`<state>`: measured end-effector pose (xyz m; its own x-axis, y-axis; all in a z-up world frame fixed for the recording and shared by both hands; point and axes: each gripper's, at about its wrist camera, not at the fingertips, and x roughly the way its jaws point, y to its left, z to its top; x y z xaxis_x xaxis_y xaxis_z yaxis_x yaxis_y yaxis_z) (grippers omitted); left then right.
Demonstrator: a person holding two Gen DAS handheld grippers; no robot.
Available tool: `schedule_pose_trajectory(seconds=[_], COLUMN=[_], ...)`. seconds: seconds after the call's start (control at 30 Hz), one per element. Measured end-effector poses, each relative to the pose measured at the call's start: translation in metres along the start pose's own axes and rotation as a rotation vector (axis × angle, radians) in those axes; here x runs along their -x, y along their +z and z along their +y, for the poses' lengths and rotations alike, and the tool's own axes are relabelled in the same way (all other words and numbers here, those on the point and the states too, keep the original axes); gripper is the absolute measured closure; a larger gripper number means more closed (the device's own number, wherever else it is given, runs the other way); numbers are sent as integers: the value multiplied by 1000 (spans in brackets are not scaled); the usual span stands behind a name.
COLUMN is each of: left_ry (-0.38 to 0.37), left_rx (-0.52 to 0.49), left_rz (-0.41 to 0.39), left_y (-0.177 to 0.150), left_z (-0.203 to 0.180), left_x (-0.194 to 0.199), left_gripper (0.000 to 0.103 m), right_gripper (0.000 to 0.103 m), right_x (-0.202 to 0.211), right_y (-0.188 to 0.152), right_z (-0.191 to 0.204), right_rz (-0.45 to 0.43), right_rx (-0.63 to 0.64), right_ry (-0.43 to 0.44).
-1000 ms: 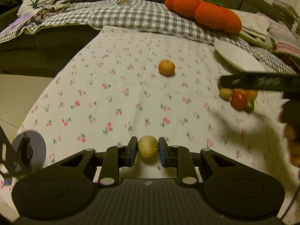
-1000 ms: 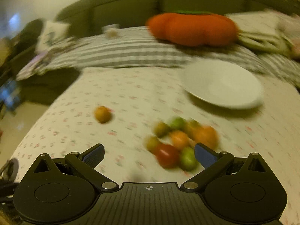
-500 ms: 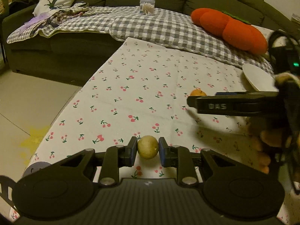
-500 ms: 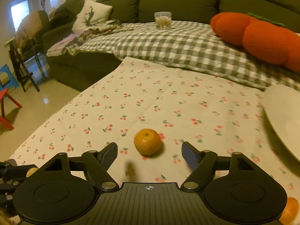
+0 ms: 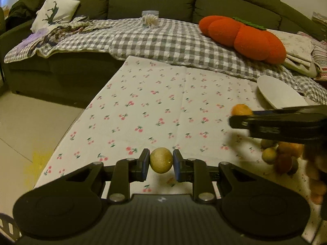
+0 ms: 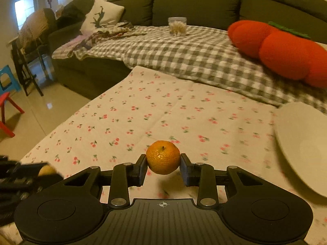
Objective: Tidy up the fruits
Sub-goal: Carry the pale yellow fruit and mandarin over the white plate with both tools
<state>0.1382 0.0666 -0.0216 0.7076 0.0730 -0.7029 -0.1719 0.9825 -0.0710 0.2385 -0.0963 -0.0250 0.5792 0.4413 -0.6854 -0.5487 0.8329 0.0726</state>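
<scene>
My left gripper (image 5: 160, 161) is shut on a small yellow-green fruit (image 5: 161, 160) and holds it just above the cherry-print tablecloth (image 5: 163, 106). My right gripper (image 6: 163, 163) is shut on an orange mandarin (image 6: 163, 156) above the cloth; the mandarin also shows in the left wrist view (image 5: 240, 109), behind the right gripper's dark body. A white plate (image 6: 304, 145) lies at the right, also in the left wrist view (image 5: 280, 94). A pile of several small fruits (image 5: 280, 155) lies at the right, partly hidden.
A green sofa (image 5: 184, 2) with a checked blanket (image 5: 163, 38) and an orange pumpkin cushion (image 5: 245, 36) runs behind the table. A small jar (image 6: 177, 26) stands on the blanket. The table edge and floor (image 6: 40, 110) are at the left.
My right gripper has closed on the mandarin, which lay between open jaws half a second ago. My left gripper kept hold of the yellow-green fruit while its view swung left, then partly back.
</scene>
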Motion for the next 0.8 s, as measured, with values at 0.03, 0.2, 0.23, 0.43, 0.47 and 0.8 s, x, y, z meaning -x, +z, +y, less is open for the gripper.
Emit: schedule_pose_trajectory(seconds=[0.03, 0.2, 0.23, 0.43, 0.47, 0.8], left_ry=[-2, -21, -30, -77, -84, -164], left_rx=[-7, -61, -71, -128, -142, -241], left_rz=[-1, -12, -12, -13, -19, -35], left_y=[2, 12, 14, 29, 32, 58], left_z=[-4, -28, -33, -72, -80, -152], left_x=[0, 2, 2, 0, 0, -27], left_gripper=[81, 81, 81, 81, 81, 81], right_gripper=[70, 70, 70, 70, 70, 70], right_x=[5, 48, 55, 92, 96, 110], right_y=[0, -3, -4, -14, -16, -22], right_z=[-3, -28, -31, -58, -63, -125], right_rz=[4, 16, 17, -8, -17, -61], right_rx=[-8, -59, -67, -126, -136, -248], right_ry=[-3, -19, -22, -57, -65, -151])
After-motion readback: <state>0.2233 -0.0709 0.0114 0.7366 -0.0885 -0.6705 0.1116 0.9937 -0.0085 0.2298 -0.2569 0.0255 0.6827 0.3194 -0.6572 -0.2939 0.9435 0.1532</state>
